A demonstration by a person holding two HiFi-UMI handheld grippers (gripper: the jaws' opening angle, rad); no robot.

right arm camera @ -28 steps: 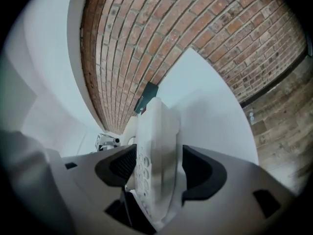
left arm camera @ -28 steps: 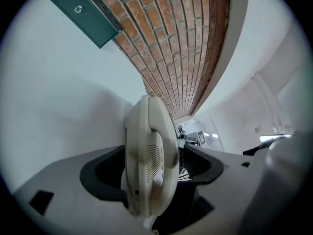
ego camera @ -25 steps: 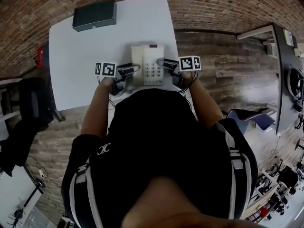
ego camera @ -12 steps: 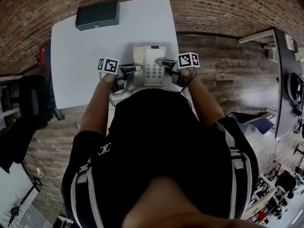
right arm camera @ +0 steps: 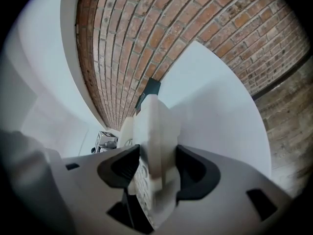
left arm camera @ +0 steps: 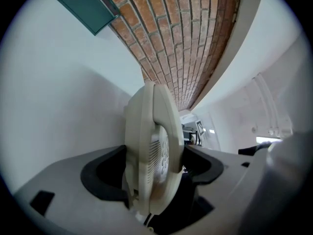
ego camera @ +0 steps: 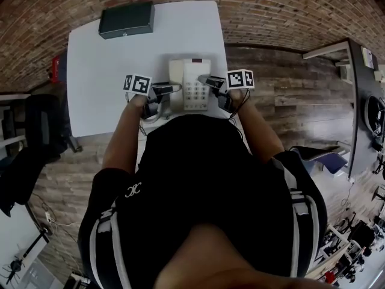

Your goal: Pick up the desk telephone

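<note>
A beige desk telephone (ego camera: 189, 83) with a keypad sits near the front edge of the white table (ego camera: 108, 71). My left gripper (ego camera: 170, 90) is at its left side, where the handset lies. In the left gripper view the handset edge (left arm camera: 151, 146) fills the gap and both dark pads touch it. My right gripper (ego camera: 208, 80) is at the phone's right side. Its jaws are closing, and in the right gripper view the phone's edge (right arm camera: 156, 141) sits between the pads and meets both. I cannot tell whether the phone is off the table.
A dark green flat box (ego camera: 126, 19) lies at the table's far left corner, also seen in the left gripper view (left arm camera: 80, 4). A black chair (ego camera: 36, 137) stands left of the table. The floor is brick and wood, with a desk (ego camera: 361, 71) at the right.
Both grippers stay at the phone's sides. Only the head view shifts a little.
</note>
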